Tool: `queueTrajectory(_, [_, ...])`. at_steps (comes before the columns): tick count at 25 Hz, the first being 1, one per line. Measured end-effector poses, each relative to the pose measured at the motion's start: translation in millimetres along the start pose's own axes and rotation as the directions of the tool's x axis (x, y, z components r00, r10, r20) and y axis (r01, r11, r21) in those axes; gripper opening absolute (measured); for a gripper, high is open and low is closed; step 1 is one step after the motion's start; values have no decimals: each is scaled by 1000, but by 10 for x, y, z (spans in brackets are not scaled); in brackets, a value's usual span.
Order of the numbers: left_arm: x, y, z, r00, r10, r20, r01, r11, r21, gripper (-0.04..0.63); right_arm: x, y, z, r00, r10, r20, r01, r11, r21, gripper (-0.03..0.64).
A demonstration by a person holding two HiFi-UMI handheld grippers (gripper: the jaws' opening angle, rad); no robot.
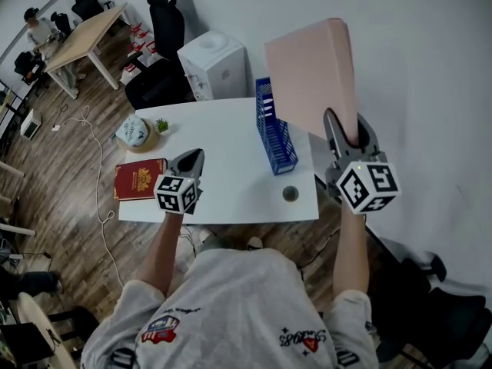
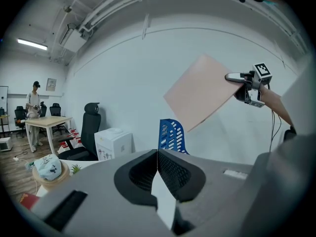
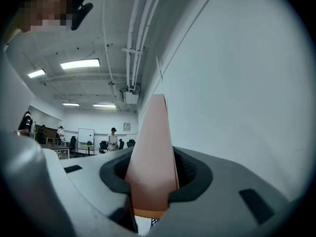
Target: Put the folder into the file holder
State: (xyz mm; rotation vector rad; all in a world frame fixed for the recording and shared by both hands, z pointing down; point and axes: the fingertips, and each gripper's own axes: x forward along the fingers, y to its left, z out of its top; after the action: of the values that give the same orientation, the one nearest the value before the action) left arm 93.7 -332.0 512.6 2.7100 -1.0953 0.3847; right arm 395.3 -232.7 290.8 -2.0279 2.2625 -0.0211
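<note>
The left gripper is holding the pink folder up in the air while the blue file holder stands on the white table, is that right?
Not quite. The right gripper holds the pink folder up, clamped between its jaws, as the right gripper view shows; the left gripper is shut and empty. The blue file holder does stand on the white table.

- White table (image 1: pixel 231 133): rectangular, stands on a wood floor (image 1: pixel 65 175) against a white wall.
- Red book (image 1: pixel 140 180): lies flat at the table's near left corner.
- Round basket (image 1: pixel 149 142): far left of the tabletop, with a pale cloth bundle in it. A small green plant (image 1: pixel 162 125) is just to its right.
- Round cable hole (image 1: pixel 290 194): near right of the tabletop.
- White cabinet (image 1: pixel 214 66) and black office chair (image 1: pixel 164 21): beyond the table's far edge.
- Wooden desk (image 1: pixel 84 37): far left, with a person (image 1: pixel 34 26) beside it.
- White cable (image 1: pixel 96 167): trails over the floor to the left of the table.
</note>
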Motion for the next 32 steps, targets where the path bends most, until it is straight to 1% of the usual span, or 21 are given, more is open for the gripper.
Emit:
queueTrajectory(4, [-31, -20, -64, 1000, -3, -10, 3, 1000, 0, 6, -89, -27, -164, 999, 0, -36, 0, 1000, -2, 163])
queueTrajectory(10, [-81, 47, -168, 1000, 4, -22, -4, 1000, -22, 6, -126, -13, -460, 993, 7, -115, -9, 1000, -17, 164])
queueTrajectory(15, [-60, -14, -181, 1000, -19, -18, 18, 999, -32, 6, -151, -43, -706, 987, -1, -162, 1, 1000, 2, 166])
queueTrajectory(20, [-81, -37, -248, 999, -21, -25, 20, 999, -40, 6, -167, -29, -853, 980, 11, -197, -8, 1000, 16, 167])
queueTrajectory(25, [-122, -3, -267, 1000, -5, -16, 4, 998, -63, 6, -83, 18, -992, 967, 20, -255, -25, 1000, -14, 170])
queueTrajectory(29, [-174, 49, -262, 1000, 12, -7, -13, 997, -73, 6, 2, 35, -1117, 953, 25, -301, -28, 1000, -6, 173])
queueTrajectory(32, [-220, 113, -254, 1000, 30, 4, -29, 996, -83, 6, 82, 21, -1177, 944, 11, -328, -13, 1000, -3, 173])
